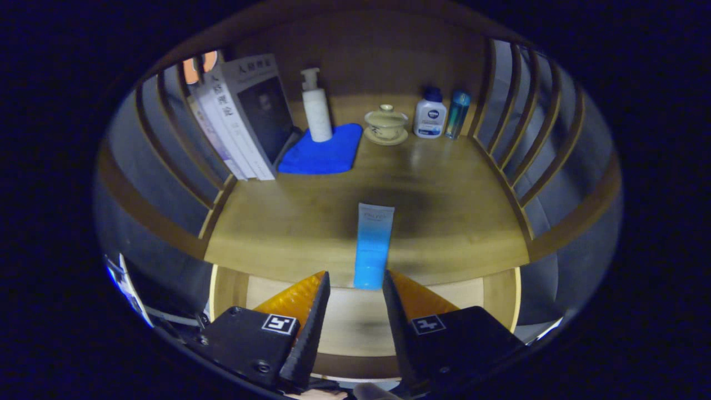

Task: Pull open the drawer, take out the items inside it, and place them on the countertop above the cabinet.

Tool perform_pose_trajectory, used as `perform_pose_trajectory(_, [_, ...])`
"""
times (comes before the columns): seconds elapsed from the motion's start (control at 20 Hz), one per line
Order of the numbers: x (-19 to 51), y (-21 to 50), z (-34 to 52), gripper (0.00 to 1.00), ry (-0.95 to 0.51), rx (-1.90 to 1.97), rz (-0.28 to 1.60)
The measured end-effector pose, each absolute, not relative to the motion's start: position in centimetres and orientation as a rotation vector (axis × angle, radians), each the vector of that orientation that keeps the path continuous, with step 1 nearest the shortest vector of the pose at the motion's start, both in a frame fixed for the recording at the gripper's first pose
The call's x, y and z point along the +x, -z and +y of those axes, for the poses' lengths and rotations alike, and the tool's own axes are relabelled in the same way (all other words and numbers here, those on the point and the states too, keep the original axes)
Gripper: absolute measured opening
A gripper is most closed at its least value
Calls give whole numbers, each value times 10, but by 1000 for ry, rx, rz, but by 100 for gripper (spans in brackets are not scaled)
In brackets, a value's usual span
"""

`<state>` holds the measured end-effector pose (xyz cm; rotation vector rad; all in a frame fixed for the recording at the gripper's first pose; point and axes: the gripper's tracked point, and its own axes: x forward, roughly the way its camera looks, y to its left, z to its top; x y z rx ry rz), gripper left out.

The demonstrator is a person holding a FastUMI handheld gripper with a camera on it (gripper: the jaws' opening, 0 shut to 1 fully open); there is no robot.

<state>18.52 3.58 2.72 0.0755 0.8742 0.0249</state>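
A blue-and-white tube (373,244) lies flat on the wooden countertop (455,222), lengthwise toward me, its near end at the counter's front edge. My gripper (355,273) is open. Its fingertips flank that near end: the right fingertip is close beside the tube, while a gap separates the left one from it. Below the counter edge, behind my fingers, the pulled-out drawer (355,328) shows a pale wooden bottom with nothing visible on the part I see.
At the back of the counter stand leaning books (244,119), a white pump bottle (316,108) on a blue cloth (325,153), a lidded tea bowl (386,125), a white bottle (430,116) and a teal bottle (458,114). Slatted wooden rails (522,144) fence both sides.
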Motion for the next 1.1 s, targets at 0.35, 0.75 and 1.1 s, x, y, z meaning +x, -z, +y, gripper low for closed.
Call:
perform_pose_trajectory(0.35, [134, -53, 39, 77, -57, 56, 566])
perform_pose_trajectory(0.75, [36, -56, 41, 93, -92, 59, 161])
perform_pose_trajectory(1.1, [-26, -11, 36, 98, -44, 0, 5])
